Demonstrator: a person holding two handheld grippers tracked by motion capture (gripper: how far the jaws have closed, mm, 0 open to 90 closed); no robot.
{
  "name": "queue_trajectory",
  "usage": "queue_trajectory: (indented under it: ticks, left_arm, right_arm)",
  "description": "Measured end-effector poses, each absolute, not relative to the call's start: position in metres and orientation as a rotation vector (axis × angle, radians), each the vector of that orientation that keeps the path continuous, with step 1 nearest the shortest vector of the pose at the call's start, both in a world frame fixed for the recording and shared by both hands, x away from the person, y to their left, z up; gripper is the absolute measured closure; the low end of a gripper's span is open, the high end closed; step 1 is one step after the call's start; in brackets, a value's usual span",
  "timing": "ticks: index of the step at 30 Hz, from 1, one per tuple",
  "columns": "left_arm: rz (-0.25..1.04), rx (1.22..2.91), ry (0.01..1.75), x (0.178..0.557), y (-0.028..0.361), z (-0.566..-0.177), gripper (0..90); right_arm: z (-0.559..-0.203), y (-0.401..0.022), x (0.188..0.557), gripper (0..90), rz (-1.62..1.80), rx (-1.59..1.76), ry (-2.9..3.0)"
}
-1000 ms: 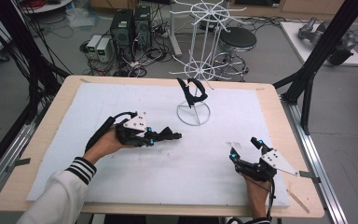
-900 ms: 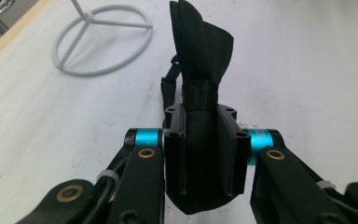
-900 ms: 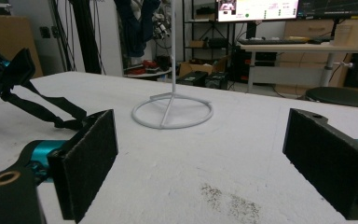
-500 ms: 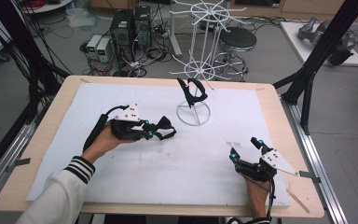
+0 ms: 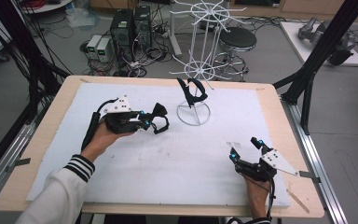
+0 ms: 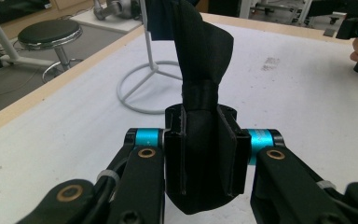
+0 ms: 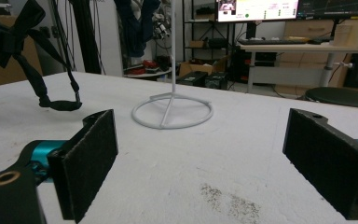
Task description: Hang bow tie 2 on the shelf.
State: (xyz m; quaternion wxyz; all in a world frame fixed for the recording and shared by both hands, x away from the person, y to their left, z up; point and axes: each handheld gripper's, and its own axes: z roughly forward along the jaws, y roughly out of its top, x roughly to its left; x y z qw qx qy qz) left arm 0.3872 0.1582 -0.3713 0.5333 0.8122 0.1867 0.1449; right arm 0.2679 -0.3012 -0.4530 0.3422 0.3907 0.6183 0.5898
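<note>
My left gripper [image 5: 150, 122] hovers over the left middle of the white mat, shut on a black bow tie [image 5: 159, 116]. In the left gripper view both pads of the left gripper [image 6: 200, 140] clamp one wing of the bow tie [image 6: 204, 56]; its knot and other wing stand above them. The bow tie's strap [image 7: 58, 103] hangs in a loop just above the mat. A white wire stand [image 5: 193, 114] stands at mid-back, with another black bow tie [image 5: 191, 92] hung on it. My right gripper [image 5: 246, 148] rests at the front right, open with nothing between the pads [image 7: 200, 172].
The stand's ring base [image 7: 172, 112] lies ahead of the right gripper. The white mat [image 5: 177, 158] covers a wooden table [image 5: 272, 107]. A taller white wire rack [image 5: 205, 28], a stool and computer boxes stand on the floor behind the table.
The left gripper has risen a little toward the back and rolled, so its grey plate now faces up, with the bow tie still held. The right gripper has kept still.
</note>
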Motion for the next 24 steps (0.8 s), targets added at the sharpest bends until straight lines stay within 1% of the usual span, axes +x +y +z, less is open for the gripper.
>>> queue_trajectory:
  ticks: [24]
  left_arm:
    - [0.470,1.743,0.610,0.403,0.156,-0.342,74.4]
  right_arm:
    - [-0.453,-0.301,0.268,9.5,1.536,1.014,1.605]
